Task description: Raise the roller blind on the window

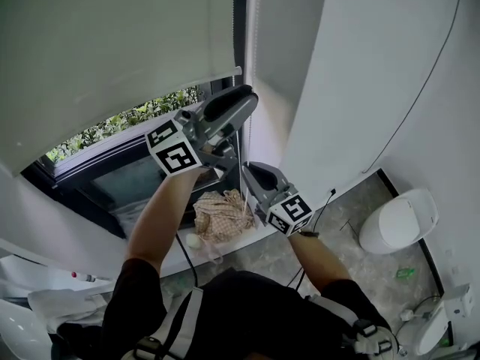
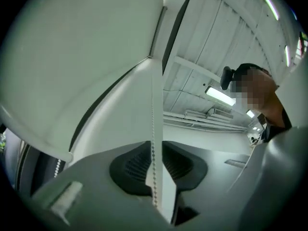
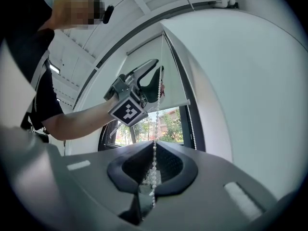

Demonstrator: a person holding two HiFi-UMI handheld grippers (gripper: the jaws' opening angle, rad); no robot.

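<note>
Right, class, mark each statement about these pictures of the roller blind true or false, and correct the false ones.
1. The left gripper is higher than the right gripper. True.
2. The right gripper's jaws stand wide apart and empty. False: they are closed on the bead chain.
3. The roller blind hangs fully down, with no glass showing. False: a strip of window shows below its bottom edge, with greenery outside.
4. The bead chain runs between the left gripper's jaws. True: the jaws stand apart around it.

Roller blind [image 1: 112,58], top out of view
</note>
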